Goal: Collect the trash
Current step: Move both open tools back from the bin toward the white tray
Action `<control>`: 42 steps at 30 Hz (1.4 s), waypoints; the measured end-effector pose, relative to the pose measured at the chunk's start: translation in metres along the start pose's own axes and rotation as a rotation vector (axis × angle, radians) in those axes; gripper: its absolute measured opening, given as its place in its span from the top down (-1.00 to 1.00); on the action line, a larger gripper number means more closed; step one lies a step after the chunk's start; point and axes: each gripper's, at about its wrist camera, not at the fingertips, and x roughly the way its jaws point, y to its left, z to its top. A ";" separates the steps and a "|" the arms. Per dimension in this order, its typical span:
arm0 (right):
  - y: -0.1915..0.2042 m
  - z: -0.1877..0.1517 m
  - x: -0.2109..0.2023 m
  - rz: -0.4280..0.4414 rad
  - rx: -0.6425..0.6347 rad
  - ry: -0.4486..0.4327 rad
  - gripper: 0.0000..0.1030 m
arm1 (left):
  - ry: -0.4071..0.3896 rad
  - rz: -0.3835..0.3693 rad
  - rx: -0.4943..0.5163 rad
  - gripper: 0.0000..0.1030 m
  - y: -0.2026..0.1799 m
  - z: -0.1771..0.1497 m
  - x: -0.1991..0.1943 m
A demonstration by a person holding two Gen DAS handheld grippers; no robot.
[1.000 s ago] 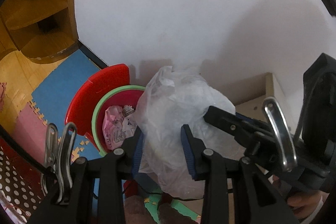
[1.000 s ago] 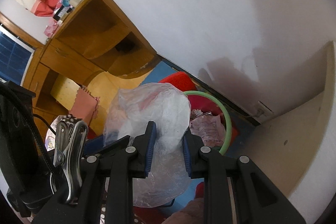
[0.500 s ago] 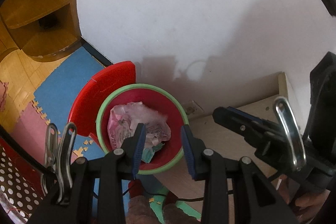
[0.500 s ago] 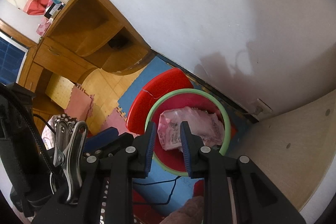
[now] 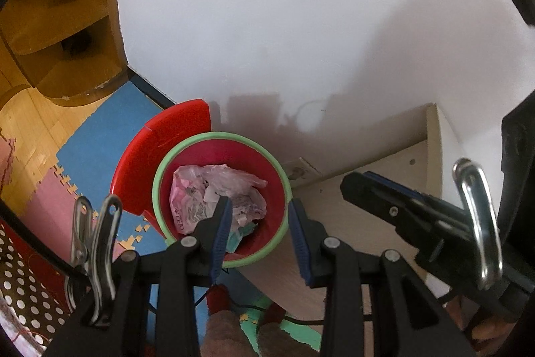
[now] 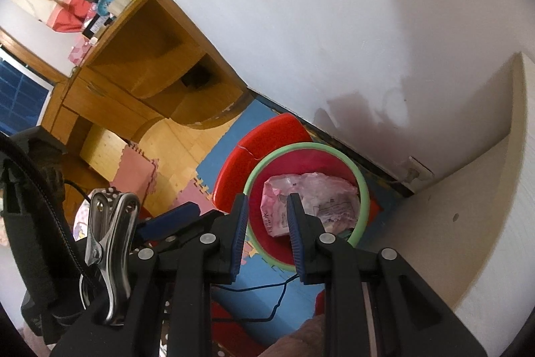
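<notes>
Seemingly, the collecting is nearing its end, with the crumpled pink trash [image 5: 214,193] lying in the red bin [image 5: 220,199], while the left gripper [image 5: 259,235] and right gripper [image 6: 265,231] are hovering part-open and empty above a blue foam-mat floor [image 6: 230,136] beside a white wall [image 5: 301,22].

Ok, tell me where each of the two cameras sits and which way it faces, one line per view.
Left wrist: rides the left gripper, looking steeply down into the red bin of crumpled plastic trash; the right gripper shows alongside.
Right wrist: rides the right gripper, looking down at the bin and a wooden cabinet; the left gripper's blue pad shows at left.
Shared: bin, trash, red lid, foam floor mats, white wall. Both grippers hold nothing.
</notes>
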 end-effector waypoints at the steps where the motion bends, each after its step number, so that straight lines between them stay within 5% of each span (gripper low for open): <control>1: 0.001 -0.002 -0.004 0.004 0.000 -0.006 0.50 | -0.002 0.000 0.002 0.33 -0.002 -0.001 -0.002; 23: 0.013 -0.052 -0.101 0.125 0.008 -0.128 0.50 | -0.095 0.042 0.069 0.32 -0.054 -0.035 -0.084; 42: -0.023 -0.137 -0.230 0.166 0.037 -0.268 0.50 | -0.149 0.057 0.218 0.32 -0.169 -0.108 -0.142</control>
